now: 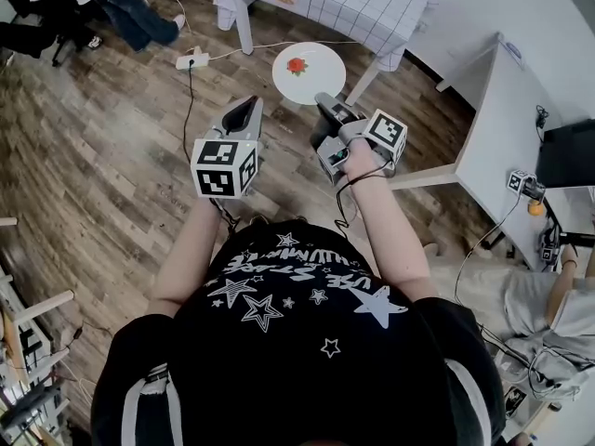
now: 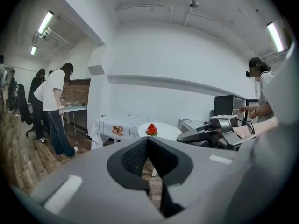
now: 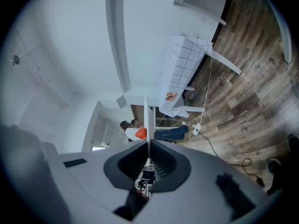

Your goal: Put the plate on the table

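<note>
With the right gripper [image 1: 325,105] pinching only its rim and the left gripper [image 1: 244,110] closed empty, the plate [image 1: 305,72] could tip and fall

1. Wood-plank floor [image 1: 93,137] is seen across the left of the head view.
2. White power strip [image 1: 192,60] is laid on the floor; black cable [image 1: 189,100] is run from it toward the bottom of the pic.
3. Person in jeans [image 1: 139,21] is seen at top left, feet on the floor.
4. In the left gripper view, a person in white top & jeans [image 2: 53,106] is seen standing at left, bent fwd.
5. White desk [image 1: 502,119] is set at right; black monitor [image 1: 569,153] is placed on it.
6. Small marker cube [image 1: 519,182] & orange item [image 1: 535,208] are seen at the desk edge.
7. Ceiling light tubes [image 2: 46,22] are lit.
</note>
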{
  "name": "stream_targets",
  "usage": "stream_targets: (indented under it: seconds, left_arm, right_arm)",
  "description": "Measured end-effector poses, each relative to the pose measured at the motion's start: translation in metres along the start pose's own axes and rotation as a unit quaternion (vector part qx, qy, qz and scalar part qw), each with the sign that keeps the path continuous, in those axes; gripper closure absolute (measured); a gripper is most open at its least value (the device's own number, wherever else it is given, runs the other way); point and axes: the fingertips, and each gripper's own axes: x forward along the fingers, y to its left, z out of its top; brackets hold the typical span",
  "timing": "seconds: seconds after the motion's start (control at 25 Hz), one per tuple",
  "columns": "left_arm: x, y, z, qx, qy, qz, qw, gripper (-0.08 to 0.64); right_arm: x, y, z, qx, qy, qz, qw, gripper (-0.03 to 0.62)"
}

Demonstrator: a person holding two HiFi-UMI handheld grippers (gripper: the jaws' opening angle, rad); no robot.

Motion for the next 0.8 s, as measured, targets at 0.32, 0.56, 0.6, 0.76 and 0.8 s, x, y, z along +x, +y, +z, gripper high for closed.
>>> stream_targets:
  seconds: [0.32, 0.56, 0.6, 0.76, 0.8]
  left_arm:
    - [0.005, -0.011, 0.001, 0.002, -0.003, 0.003, 1.0, 0.551]
    - [0.014, -0.032, -0.001, 0.0, -0.004, 0.004, 1.0, 0.551]
    - [0.015, -0.036, -0.001, -0.001, -0.006, 0.002, 1.0, 0.551]
    - [0.017, -0.055, -0.004, -0.006, -0.015, 0.0, 0.9999, 0.551]
    - [0.017, -0.059, -0.006, -0.006, -0.013, 0.002, 0.9999, 0.551]
  right_arm:
    - [-0.011, 0.002, 0.015, -0.004, -0.008, 0.009, 1.0, 0.568]
    - [-0.025, -0.001, 0.025, -0.012, 0.001, 0.008, 1.0, 0.568]
    - [-0.027, -0.002, 0.027, -0.005, 0.001, 0.011, 1.0, 0.568]
    - [-0.04, -0.007, 0.04, 0.007, 0.001, 0.011, 1.0, 0.568]
    - [-0.042, -0.009, 0.042, 0.007, 0.002, 0.009, 1.0, 0.568]
